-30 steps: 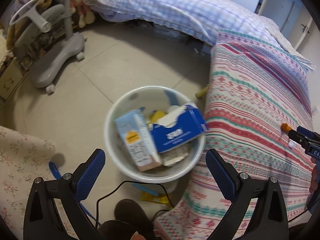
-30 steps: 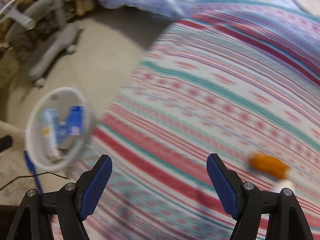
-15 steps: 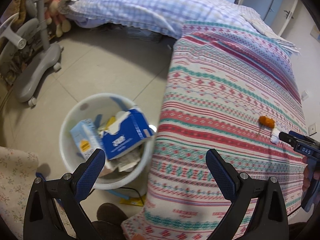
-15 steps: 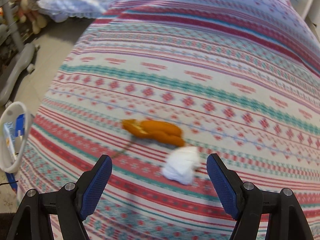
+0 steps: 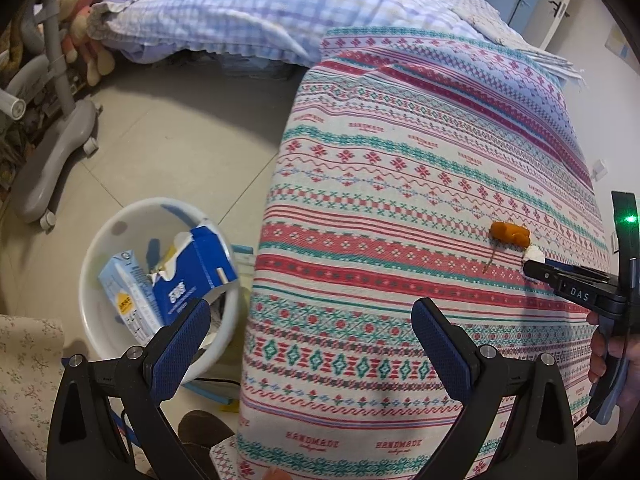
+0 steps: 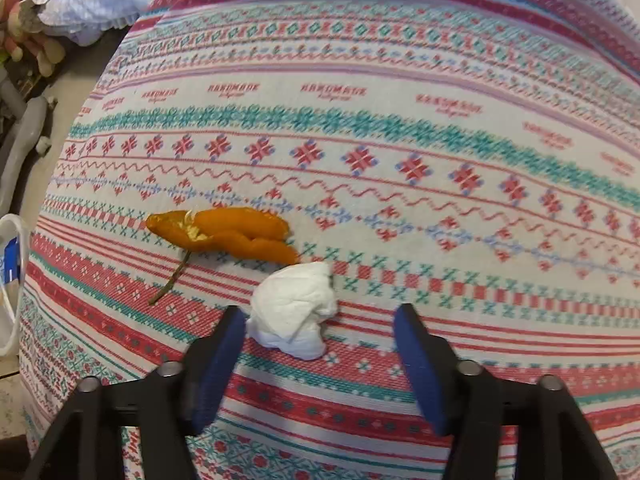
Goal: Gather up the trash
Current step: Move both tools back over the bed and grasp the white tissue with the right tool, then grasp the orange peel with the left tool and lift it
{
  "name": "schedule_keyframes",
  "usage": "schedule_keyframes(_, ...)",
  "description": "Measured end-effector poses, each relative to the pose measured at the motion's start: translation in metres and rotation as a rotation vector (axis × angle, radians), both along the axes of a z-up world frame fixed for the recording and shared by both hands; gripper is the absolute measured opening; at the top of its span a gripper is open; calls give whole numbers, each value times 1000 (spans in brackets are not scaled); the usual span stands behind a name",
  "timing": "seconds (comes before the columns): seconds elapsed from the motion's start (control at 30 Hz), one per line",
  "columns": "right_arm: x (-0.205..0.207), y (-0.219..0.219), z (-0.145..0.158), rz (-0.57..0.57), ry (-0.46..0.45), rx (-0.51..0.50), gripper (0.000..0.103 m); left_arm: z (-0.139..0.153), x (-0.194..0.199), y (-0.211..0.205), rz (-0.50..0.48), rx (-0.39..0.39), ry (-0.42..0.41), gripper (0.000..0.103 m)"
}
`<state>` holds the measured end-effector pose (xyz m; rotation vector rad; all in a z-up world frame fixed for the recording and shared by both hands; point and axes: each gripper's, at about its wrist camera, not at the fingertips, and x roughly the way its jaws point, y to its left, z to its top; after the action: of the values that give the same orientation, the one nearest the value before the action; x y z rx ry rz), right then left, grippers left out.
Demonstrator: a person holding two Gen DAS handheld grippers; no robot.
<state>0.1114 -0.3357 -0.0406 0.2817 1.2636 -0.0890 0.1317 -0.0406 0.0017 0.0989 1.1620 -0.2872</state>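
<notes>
A crumpled white tissue (image 6: 294, 310) lies on the patterned bedspread (image 6: 400, 140), with an orange peel (image 6: 228, 232) and its thin stem (image 6: 172, 280) just behind it. My right gripper (image 6: 320, 320) points down over the tissue and its jaws are closing. The tissue lies between them near the left pad, and the right pad stands well apart from it. In the left wrist view the tissue (image 5: 534, 255) and peel (image 5: 510, 233) show at far right. My left gripper (image 5: 310, 320) is open and holds nothing, above the bed's edge beside the white bin (image 5: 104, 236).
The bin holds a blue tissue box (image 5: 192, 276), a light blue carton (image 5: 128, 300) and other scraps. A grey chair base (image 5: 56, 148), plush toys (image 5: 88, 20) and a checked quilt (image 5: 260, 12) lie beyond. Floral fabric (image 5: 28, 360) is at lower left.
The right gripper has swung from the bin side across the bed, come down over the tissue and narrowed its jaws. The left gripper has shifted right, from over the bin toward the bed.
</notes>
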Motion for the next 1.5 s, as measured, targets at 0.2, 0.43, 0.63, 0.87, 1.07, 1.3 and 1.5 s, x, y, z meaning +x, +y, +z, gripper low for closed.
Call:
schedule_keyframes(0.2, 2, 7, 4, 45, -11, -22, 20, -3, -2, -29, -61, 10, -10, 102)
schedule_keyframes(0.43, -14, -16, 19, 11, -39, -30, 19, -6, -3, -86, -186, 31, -45, 101)
schedule_keyframes(0.63, -32, -48, 25, -29, -50, -19, 19, -16, -8, -145, -344, 67, -97, 94)
schedule_keyframes(0.87, -53, -83, 25, -72, -54, 6, 19, -37, -2, -202, -481, 97, -112, 80)
schedule_keyframes(1.07, -61, -101, 25, -89, -57, 22, 19, -47, 0, -233, -554, 92, -100, 70)
schedule_keyframes(1.3, -71, -120, 29, -115, -64, 42, 20, -55, 6, -251, -546, 71, -60, 49)
schedule_keyframes(1.5, -71, -120, 28, -122, -62, 49, 20, -55, 13, -248, -491, 40, -36, 34)
